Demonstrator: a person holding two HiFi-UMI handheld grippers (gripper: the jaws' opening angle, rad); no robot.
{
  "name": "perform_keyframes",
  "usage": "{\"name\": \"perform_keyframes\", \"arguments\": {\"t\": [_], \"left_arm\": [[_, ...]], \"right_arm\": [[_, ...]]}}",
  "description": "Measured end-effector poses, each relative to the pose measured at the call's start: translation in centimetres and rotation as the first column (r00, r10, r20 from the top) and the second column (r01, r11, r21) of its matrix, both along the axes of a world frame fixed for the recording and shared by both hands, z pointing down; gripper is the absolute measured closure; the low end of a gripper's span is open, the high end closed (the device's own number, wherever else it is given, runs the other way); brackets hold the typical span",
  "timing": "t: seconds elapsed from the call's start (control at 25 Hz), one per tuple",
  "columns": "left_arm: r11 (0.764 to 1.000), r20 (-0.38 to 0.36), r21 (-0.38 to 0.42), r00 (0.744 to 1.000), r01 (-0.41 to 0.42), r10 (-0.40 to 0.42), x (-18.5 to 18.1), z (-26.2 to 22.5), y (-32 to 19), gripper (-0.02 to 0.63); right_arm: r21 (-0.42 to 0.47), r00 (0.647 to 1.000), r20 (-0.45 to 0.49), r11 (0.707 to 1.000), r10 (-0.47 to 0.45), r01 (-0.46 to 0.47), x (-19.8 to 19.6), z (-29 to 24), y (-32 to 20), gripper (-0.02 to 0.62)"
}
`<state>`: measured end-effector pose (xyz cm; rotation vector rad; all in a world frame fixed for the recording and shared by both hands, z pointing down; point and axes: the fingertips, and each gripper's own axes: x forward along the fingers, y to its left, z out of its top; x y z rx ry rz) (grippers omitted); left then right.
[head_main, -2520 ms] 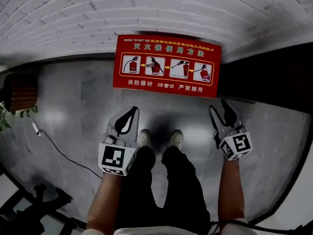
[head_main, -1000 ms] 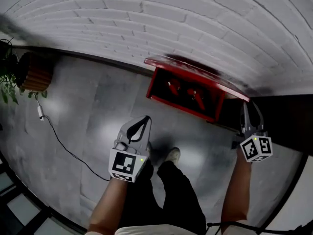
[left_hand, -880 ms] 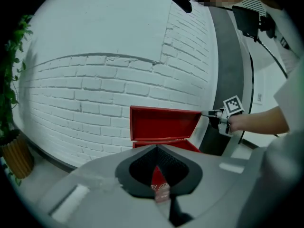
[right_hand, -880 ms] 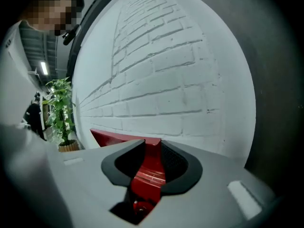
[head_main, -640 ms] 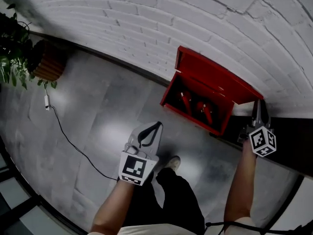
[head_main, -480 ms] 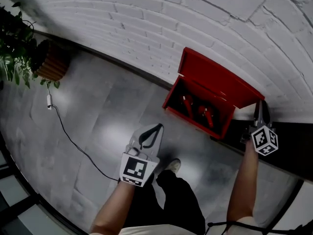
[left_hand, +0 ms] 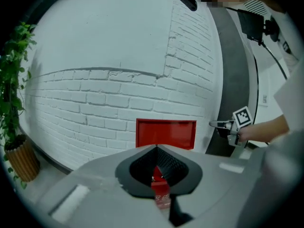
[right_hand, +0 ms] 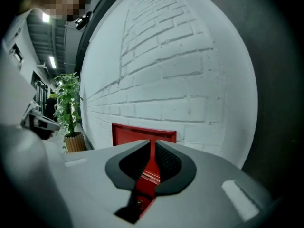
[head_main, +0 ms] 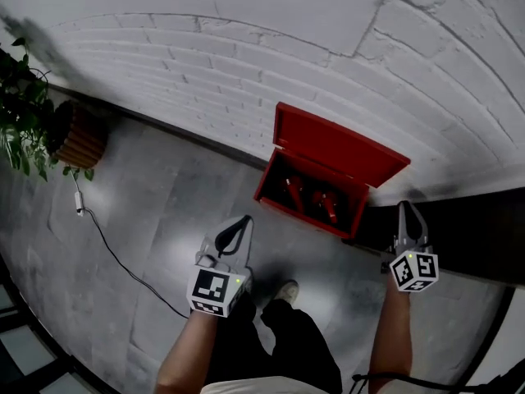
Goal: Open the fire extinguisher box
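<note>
The red fire extinguisher box (head_main: 283, 189) stands on the grey floor against the white brick wall. Its lid (head_main: 340, 148) is up and leans back on the wall, and red extinguishers (head_main: 310, 197) lie inside. My right gripper (head_main: 404, 208) hangs to the right of the box, below the lid's right corner and clear of it. Its jaws are closing to a thin slit with nothing between them, and the right gripper view shows the lid (right_hand: 142, 131) beyond the right gripper (right_hand: 152, 144). My left gripper (head_main: 244, 222) hovers in front of the box, shut and empty, with the lid (left_hand: 166, 133) ahead of the left gripper (left_hand: 156, 148).
A potted plant in a ribbed brown pot (head_main: 75, 138) stands by the wall at the left. A thin cable (head_main: 123, 261) trails across the floor. A dark panel (head_main: 476, 236) runs along the right. The person's legs and a shoe (head_main: 285, 290) are between the grippers.
The lid lay flat, then rose and now rests against the wall. The right gripper, half a second ago at the lid's right corner, has dropped away from it. The left gripper barely moved.
</note>
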<state>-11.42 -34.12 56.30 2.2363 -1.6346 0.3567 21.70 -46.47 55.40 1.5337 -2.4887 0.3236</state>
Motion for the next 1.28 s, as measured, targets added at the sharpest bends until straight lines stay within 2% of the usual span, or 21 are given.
{"name": "perform_keyframes", "arguments": {"t": [0.24,0.56,0.72,0.84,1.28], "left_arm": [[0.994,0.012,0.08,0.997,-0.073,0.072,0.6,-6.3,-2.3,0.601],[0.984,-0.025,0.08,0.987,-0.159,0.161,2.3,-13.5,-0.2,0.601],[0.976,-0.003,0.093,0.98,-0.199,0.2,2.5,-16.0,0.5,0.601],[0.976,-0.008,0.087,0.979,-0.202,0.203,2.5,-17.7,0.7,0.601],[0.969,0.014,0.156,0.982,-0.189,0.189,3.3,-21.5,0.9,0.601]], "right_arm": [[0.061,1.0,0.021,0.998,-0.002,0.001,-0.5,-6.5,6.6,0.588],[0.111,0.997,0.037,0.992,0.06,-0.064,-1.6,-15.1,12.4,0.588],[0.102,0.996,0.039,0.991,0.077,-0.081,-2.0,-17.6,14.6,0.588],[0.103,0.997,0.03,0.992,0.064,-0.067,-2.8,-18.6,15.5,0.588],[0.123,1.0,0.018,0.992,-0.002,-0.001,-4.2,-21.6,14.4,0.589]]}}
